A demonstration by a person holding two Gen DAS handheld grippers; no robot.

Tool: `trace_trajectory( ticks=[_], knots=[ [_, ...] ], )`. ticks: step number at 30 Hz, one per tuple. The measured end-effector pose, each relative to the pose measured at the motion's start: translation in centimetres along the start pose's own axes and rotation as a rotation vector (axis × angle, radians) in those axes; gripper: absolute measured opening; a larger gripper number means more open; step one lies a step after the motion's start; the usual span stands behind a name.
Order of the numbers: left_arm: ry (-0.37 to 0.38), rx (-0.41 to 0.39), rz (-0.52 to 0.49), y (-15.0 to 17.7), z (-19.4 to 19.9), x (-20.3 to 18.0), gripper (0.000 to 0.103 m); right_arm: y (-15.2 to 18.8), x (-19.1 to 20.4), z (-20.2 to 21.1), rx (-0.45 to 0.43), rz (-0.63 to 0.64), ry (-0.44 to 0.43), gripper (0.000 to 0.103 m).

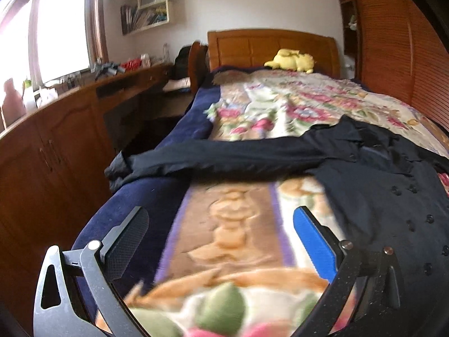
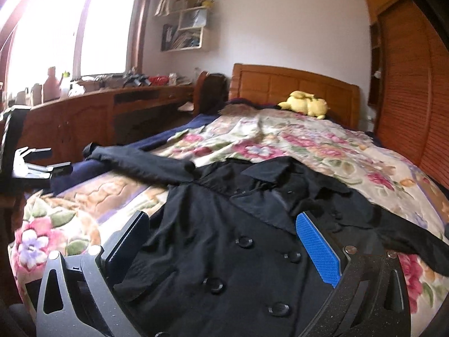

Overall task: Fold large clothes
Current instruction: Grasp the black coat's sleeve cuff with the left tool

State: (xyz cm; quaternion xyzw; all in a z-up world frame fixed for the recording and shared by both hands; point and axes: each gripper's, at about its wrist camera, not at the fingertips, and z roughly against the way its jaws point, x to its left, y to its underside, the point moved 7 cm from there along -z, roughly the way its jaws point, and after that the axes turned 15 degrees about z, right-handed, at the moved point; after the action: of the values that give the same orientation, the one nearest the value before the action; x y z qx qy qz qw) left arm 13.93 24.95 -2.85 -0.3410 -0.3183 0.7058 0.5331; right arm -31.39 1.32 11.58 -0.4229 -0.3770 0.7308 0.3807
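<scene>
Both the left gripper (image 1: 220, 241) and right gripper (image 2: 224, 241) hung wide and empty. The black coat (image 2: 224, 252) lay buttoned on the bed (image 2: 322, 151); its outstretched sleeve (image 1: 213, 154) seemingly wanted folding inward first.

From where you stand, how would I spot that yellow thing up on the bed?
Follow the bed's flowery blanket up to the wooden headboard. Right at its foot lies a yellow plush toy, far beyond the black coat. It is the only bright yellow, soft-looking thing on the bed.
</scene>
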Motion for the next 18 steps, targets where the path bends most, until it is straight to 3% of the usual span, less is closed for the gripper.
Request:
trace_trajectory(
  ticks=[9,13,18],
  knots=[
    [-0.036,0.134,0.133,-2.7,-8.0,7.1,0.090,-2.1,-0.7,-3.6,0.058,0.001,-0.101,0.103],
    [-0.132,0.167,0.113,-4.1,-11.9,10.0,0.089,-2.1,-1.2,-4.8,0.072,0.020,-0.100,0.103],
    [-0.166,0.239,0.124,-4.6,-15.5,11.8,0.084,-1.8,-2.2,-5.7,0.089,0.019,-0.117,0.103]
  ],
)
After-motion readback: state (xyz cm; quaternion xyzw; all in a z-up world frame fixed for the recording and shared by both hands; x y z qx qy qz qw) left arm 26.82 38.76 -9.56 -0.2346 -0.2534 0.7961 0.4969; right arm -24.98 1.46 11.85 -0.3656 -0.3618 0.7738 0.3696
